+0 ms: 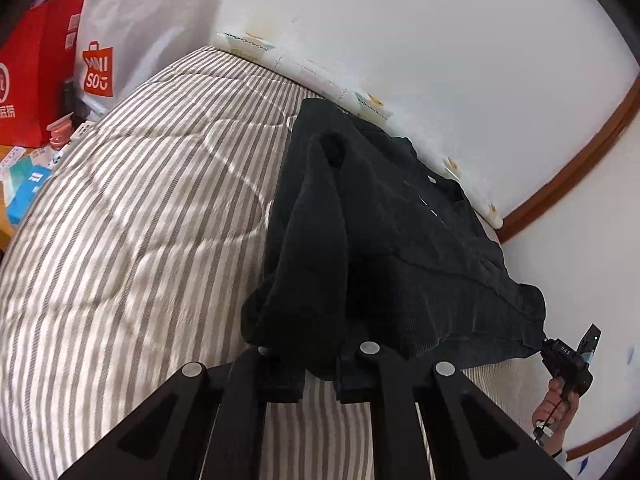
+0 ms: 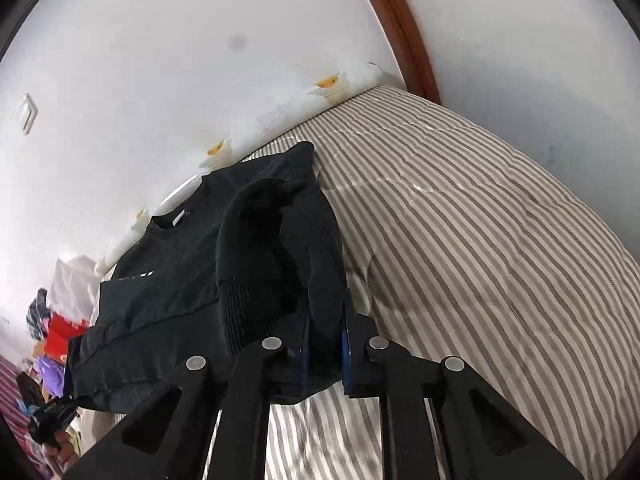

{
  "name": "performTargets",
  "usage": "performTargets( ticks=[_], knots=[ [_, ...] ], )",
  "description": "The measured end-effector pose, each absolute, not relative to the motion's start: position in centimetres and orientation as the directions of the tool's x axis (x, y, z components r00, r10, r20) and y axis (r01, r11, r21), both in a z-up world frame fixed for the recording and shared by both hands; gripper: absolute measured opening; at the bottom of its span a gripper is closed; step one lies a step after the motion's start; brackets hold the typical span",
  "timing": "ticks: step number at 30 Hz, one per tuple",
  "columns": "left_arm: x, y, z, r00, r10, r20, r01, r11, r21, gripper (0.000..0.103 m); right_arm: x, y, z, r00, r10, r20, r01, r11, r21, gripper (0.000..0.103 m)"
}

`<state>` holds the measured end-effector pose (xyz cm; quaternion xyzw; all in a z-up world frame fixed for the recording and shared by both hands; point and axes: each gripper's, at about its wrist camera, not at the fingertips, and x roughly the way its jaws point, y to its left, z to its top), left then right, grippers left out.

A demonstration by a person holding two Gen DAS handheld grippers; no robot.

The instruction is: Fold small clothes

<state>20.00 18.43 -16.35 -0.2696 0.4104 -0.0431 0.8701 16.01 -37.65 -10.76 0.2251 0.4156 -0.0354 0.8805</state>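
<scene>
Sweater, black and knitted, is my landmark: it lies on the striped bedcover hard against the white wall, collar toward the wall, hem toward me, one sleeve flopped over its body on each side. Well left of the sweater, off the bed's edge, I see a red bag and a white shopping bag. At the sweater's left hem corner my left gripper is pinching the cloth, and at its right hem corner my right gripper is clamped on the fabric too, the hem stretched between them. My worry is the loose sleeves: I judge that lifting the hem toward the collar could tip them off sideways and spoil the fold. I also think both bites are shallow, right at the edge, so a quick pull or uneven lift could slip a corner free or skew the fold line.
</scene>
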Motion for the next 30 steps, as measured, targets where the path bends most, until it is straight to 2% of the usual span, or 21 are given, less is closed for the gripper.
performTargets(
  ticks=[6, 9, 13, 17, 21, 23, 24, 30],
  knots=[
    [15.4, 18.0, -16.1, 0.635, -0.32, -0.703, -0.106, 0.865, -0.49, 0.01, 11.0, -37.0, -9.9, 0.639, 0.115, -0.761, 0.226, 0.917, 0.328, 0.012],
    [14.3, 17.4, -16.4, 0.618, -0.308, -0.723, -0.1, 0.882, -0.461, 0.011, 10.0, -36.3, -9.8, 0.601, 0.052, -0.797, 0.218, 0.949, 0.226, 0.013],
    [13.3, 17.1, -16.1, 0.598, -0.297, -0.745, -0.107, 0.891, -0.441, 0.015, 8.8, -35.5, -8.0, 0.593, 0.007, -0.805, 0.23, 0.957, 0.178, 0.024],
    [11.8, 15.7, -15.4, 0.593, -0.284, -0.754, -0.054, 0.92, -0.388, 0.025, 7.2, -32.3, -6.1, 0.634, -0.013, -0.773, 0.129, 0.988, 0.089, 0.024],
    [10.5, 13.4, -14.7, 0.599, -0.309, -0.739, 0.036, 0.932, -0.36, 0.025, 6.3, -29.0, -6.6, 0.633, 0.054, -0.772, 0.009, 0.997, 0.077, 0.024],
    [10.7, 12.4, -14.5, 0.595, -0.324, -0.736, 0.064, 0.932, -0.358, 0.025, 6.4, -27.5, -7.8, 0.603, 0.094, -0.792, -0.043, 0.995, 0.085, 0.02],
    [11.0, 11.9, -14.5, 0.59, -0.333, -0.735, 0.077, 0.93, -0.359, 0.025, 6.4, -27.2, -8.3, 0.598, 0.1, -0.795, -0.054, 0.995, 0.085, 0.007],
    [13.0, 9.0, -14.9, 0.559, -0.398, -0.727, 0.142, 0.91, -0.389, 0.023, 7.4, -25.9, -11.0, 0.545, 0.137, -0.827, -0.097, 0.99, 0.1, 0.005]
  ],
)
